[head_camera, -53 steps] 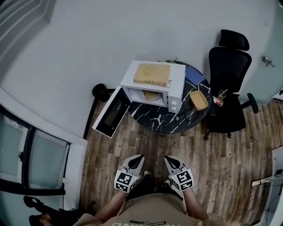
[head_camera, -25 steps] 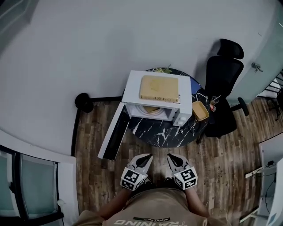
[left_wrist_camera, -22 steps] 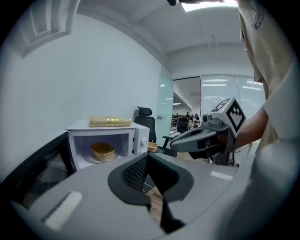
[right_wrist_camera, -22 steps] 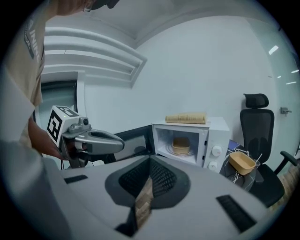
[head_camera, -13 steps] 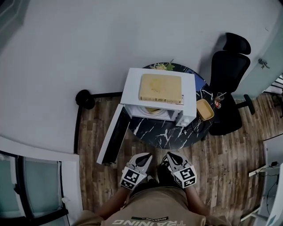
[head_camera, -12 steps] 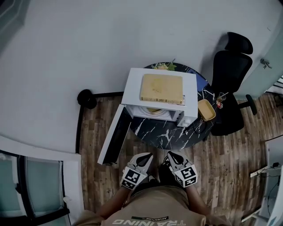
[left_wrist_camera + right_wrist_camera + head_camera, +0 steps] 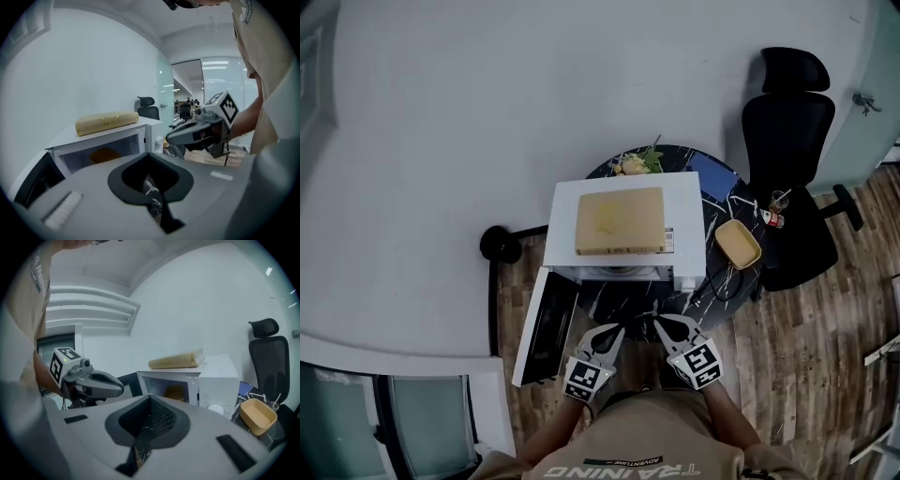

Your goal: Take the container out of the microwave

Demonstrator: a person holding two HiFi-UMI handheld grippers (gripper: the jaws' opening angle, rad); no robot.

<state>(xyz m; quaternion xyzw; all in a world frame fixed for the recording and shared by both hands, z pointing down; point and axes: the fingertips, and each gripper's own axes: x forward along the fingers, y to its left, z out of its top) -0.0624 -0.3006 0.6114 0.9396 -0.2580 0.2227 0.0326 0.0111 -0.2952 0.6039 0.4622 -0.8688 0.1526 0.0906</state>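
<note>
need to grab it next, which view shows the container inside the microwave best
The left gripper view: it looks into the open microwave and shows the container inside. The right gripper view shows it smaller. The head view sees mostly the microwave's top.

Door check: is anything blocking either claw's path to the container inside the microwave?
Nothing visible does. The door hangs open at the left, and the container sits exposed inside. The left claw and right claw are shut and empty, just in front.
</note>
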